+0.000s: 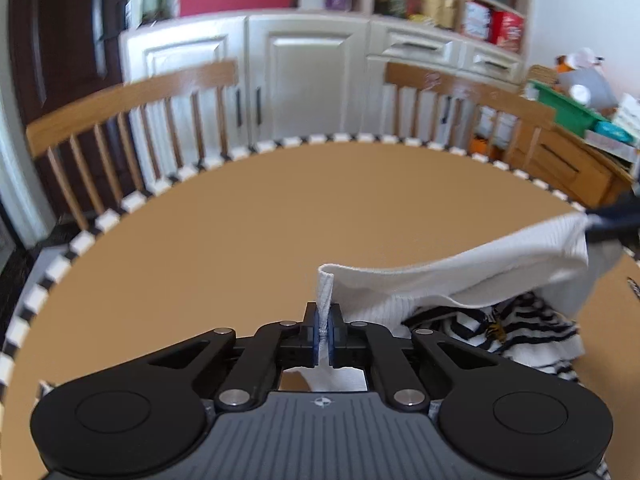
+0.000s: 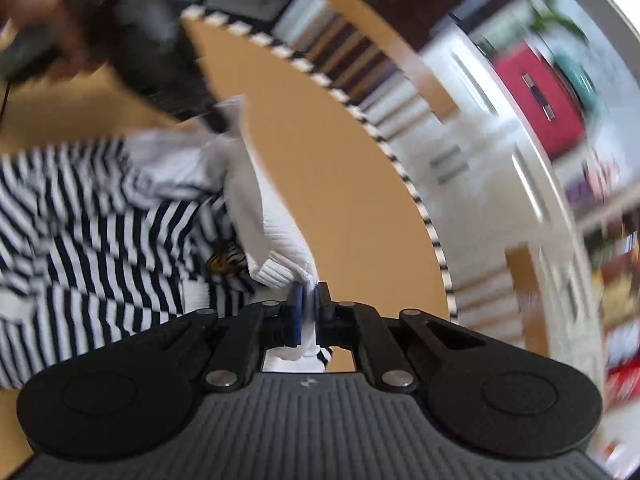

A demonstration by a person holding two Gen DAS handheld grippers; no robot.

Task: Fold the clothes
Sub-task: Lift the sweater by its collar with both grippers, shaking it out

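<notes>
Left wrist view: my left gripper (image 1: 323,330) has its jaws pinched together on an edge of the white ribbed garment (image 1: 460,276), which stretches rightward above the brown desk (image 1: 240,248) and a striped garment (image 1: 520,324). Right wrist view, blurred: my right gripper (image 2: 307,306) has its jaws clamped on another white edge (image 2: 280,240), beside the striped one (image 2: 100,220).

My left gripper (image 1: 323,322) and right gripper (image 2: 307,304) are matt black plastic with bright metal pins and blue pads (image 1: 317,330). Between them, the white garment (image 1: 460,276) is ribbed knit cloth; the striped garment (image 2: 80,216) is softer jersey. The table (image 1: 208,264) looks smooth and matt, the chairs (image 1: 132,92) wooden.
</notes>
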